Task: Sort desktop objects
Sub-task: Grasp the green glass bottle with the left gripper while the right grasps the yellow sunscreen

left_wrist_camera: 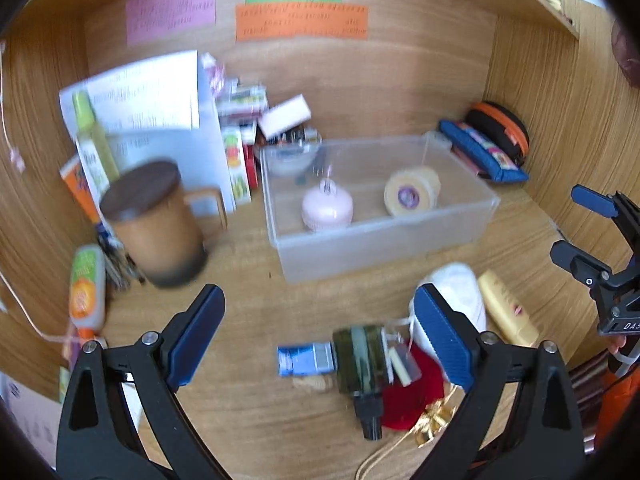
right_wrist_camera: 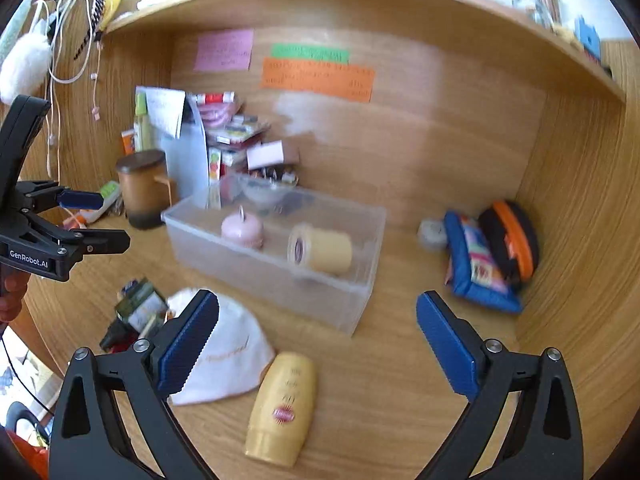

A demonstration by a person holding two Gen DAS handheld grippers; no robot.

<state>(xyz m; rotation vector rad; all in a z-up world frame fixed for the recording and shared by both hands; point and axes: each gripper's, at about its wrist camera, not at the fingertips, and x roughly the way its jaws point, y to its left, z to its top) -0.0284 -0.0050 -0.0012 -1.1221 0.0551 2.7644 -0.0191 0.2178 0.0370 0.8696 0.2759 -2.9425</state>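
Desktop objects lie scattered on the wooden desk [right_wrist_camera: 400,360] around a clear plastic bin [right_wrist_camera: 276,268], with both claws spread wide and holding nothing.

Inside the bin sit a pink round trinket [right_wrist_camera: 242,230] and a roll of yellowish tape [right_wrist_camera: 320,250], apart from each other. In front of the bin lie a yellow bottle [right_wrist_camera: 280,408] on its side, a white cloth pouch [right_wrist_camera: 224,356] partly hidden by a finger of the right gripper [right_wrist_camera: 318,344], and a dark green bottle [left_wrist_camera: 362,364] whose label is too blurred to read. The left gripper [left_wrist_camera: 320,338] hovers above that bottle, a red pouch [left_wrist_camera: 416,396] half covered beside it. A lidded brown mug [left_wrist_camera: 154,224] stands left of the bin; the clutter behind it is smeared by motion. A blue pencil case [right_wrist_camera: 480,268] leans in the right corner.
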